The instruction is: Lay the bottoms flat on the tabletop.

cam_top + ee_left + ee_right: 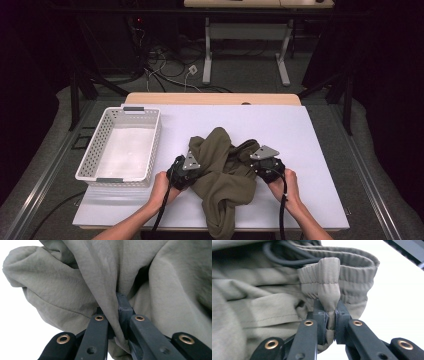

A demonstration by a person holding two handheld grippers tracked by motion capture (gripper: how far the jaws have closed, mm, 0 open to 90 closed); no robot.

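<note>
An olive-green garment (225,172) lies crumpled on the white table top (300,130), one end hanging over the near edge. My left gripper (187,170) sits at the garment's left side. Its jaws are shut on a fold of the plain cloth (110,290), which bunches upward between them at the left gripper (112,312). My right gripper (265,165) is at the garment's right side. In its own view the right gripper (330,312) is shut on a pinched fold of the gathered elastic waistband (329,277), with a dark drawstring (287,260) behind.
A white perforated plastic basket (92,150) stands on the table's left side, close to my left hand. Bare white table lies behind and to the right of the garment. Beyond the table are cables on the floor and another desk's legs (207,55).
</note>
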